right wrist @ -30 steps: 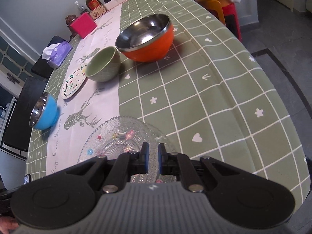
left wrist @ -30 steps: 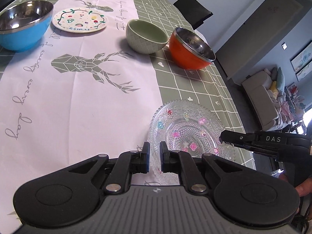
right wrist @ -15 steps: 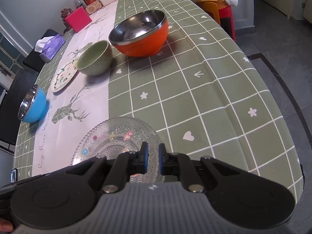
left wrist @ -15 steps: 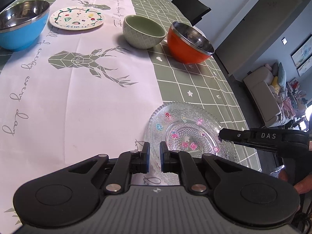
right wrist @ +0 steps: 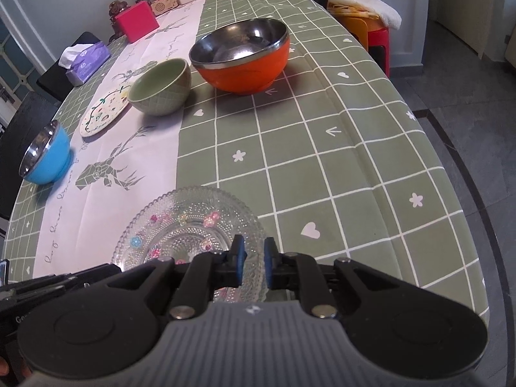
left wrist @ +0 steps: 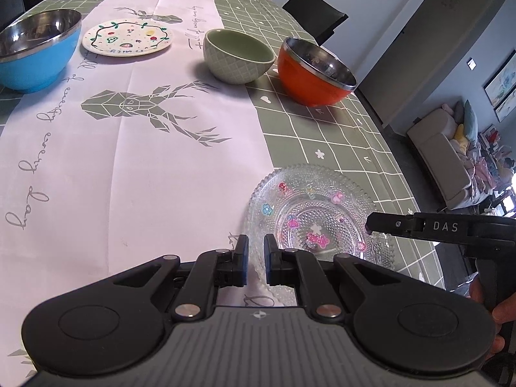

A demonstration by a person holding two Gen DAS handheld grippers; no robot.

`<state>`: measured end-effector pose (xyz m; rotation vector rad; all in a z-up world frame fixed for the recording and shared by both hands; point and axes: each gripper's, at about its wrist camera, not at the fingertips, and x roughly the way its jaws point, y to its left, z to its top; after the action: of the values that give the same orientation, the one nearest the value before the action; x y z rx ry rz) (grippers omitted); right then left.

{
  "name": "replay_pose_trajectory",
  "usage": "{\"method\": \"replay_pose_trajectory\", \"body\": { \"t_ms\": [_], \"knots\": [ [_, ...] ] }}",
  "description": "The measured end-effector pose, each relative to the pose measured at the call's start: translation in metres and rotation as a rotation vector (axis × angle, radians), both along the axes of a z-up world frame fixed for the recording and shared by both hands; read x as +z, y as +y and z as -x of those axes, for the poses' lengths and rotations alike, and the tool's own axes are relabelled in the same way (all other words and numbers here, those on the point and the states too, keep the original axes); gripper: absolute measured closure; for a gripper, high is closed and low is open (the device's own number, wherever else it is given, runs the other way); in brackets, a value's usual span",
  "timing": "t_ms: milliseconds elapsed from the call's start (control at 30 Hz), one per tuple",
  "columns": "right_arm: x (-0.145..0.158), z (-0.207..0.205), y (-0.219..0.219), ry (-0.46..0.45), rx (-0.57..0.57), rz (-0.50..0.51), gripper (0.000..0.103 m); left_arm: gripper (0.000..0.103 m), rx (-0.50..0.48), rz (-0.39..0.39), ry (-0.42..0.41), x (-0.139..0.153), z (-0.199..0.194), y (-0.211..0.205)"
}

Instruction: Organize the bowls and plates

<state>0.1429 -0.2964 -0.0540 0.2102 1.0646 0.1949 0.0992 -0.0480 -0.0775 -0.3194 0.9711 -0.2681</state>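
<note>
1. Left gripper (left wrist: pixel 255 259): fingers nearly together with a narrow gap, and the near rim of the glass plate (left wrist: pixel 317 213) runs between the tips. Looks like a pinch, but can't tell for sure.
2. Right gripper (right wrist: pixel 252 259): same narrow gap, over the plate's opposite edge; contact is hard to call.
3. Past the fingertips: green bowl (left wrist: pixel 238 55) just beside the orange bowl (left wrist: pixel 314 72).
4. Further left: painted plate (left wrist: pixel 127 37), then blue bowl (left wrist: pixel 37 53).
</note>
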Motion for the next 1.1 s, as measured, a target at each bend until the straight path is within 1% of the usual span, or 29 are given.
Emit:
{"method": "replay_pose_trajectory", "body": {
  "t_ms": [133,233,300,333,367,400,433,500,600,667,700,733,767,800,933,1100],
  "knots": [
    [0.0,0.001,0.002,-0.01,0.006,0.023,0.088,0.093,0.005,0.008,0.002,0.0,-0.001,0.001],
    [0.0,0.001,0.0,-0.013,0.002,-0.007,0.082,0.093,0.007,0.017,0.0,-0.001,-0.001,0.003],
    [0.001,0.001,-0.001,-0.018,-0.008,-0.013,0.082,0.093,0.02,0.024,-0.013,0.0,0.001,0.005],
    [0.001,0.001,-0.002,-0.02,-0.015,-0.016,0.081,0.092,0.025,0.023,-0.017,0.001,0.001,0.006],
    [0.002,0.002,-0.004,-0.018,-0.023,-0.021,0.078,0.088,0.028,0.02,-0.019,0.002,0.002,0.007],
    [0.002,0.002,-0.005,-0.014,-0.031,-0.022,0.072,0.084,0.026,0.02,-0.02,0.003,0.003,0.008],
    [0.001,0.002,-0.006,-0.008,-0.035,-0.024,0.071,0.082,0.021,0.022,-0.015,0.003,0.003,0.009],
    [-0.001,0.002,-0.008,0.02,-0.04,-0.04,0.071,0.08,0.01,0.03,0.007,0.001,0.002,0.01],
    [-0.006,0.0,-0.013,0.078,-0.054,-0.082,0.071,0.08,0.007,0.063,0.036,-0.005,0.001,0.013],
    [-0.009,0.0,-0.014,0.099,-0.06,-0.088,0.071,0.08,0.004,0.076,0.041,-0.008,0.0,0.013],
    [-0.01,0.0,-0.013,0.1,-0.063,-0.084,0.075,0.081,-0.001,0.084,0.043,-0.009,0.001,0.012],
    [-0.01,0.0,-0.013,0.101,-0.062,-0.085,0.081,0.081,-0.002,0.09,0.046,-0.01,0.001,0.011],
    [-0.011,0.0,-0.013,0.102,-0.061,-0.09,0.083,0.085,-0.005,0.098,0.047,-0.011,0.001,0.011],
    [-0.011,0.0,-0.013,0.102,-0.057,-0.093,0.085,0.086,-0.008,0.105,0.048,-0.012,0.001,0.009],
    [-0.011,0.0,-0.011,0.092,-0.046,-0.074,0.086,0.086,-0.002,0.082,0.045,-0.01,0.001,0.005],
    [-0.011,-0.001,-0.01,0.084,-0.045,-0.064,0.086,0.086,0.0,0.09,0.044,-0.011,0.001,0.006]
  ]
}}
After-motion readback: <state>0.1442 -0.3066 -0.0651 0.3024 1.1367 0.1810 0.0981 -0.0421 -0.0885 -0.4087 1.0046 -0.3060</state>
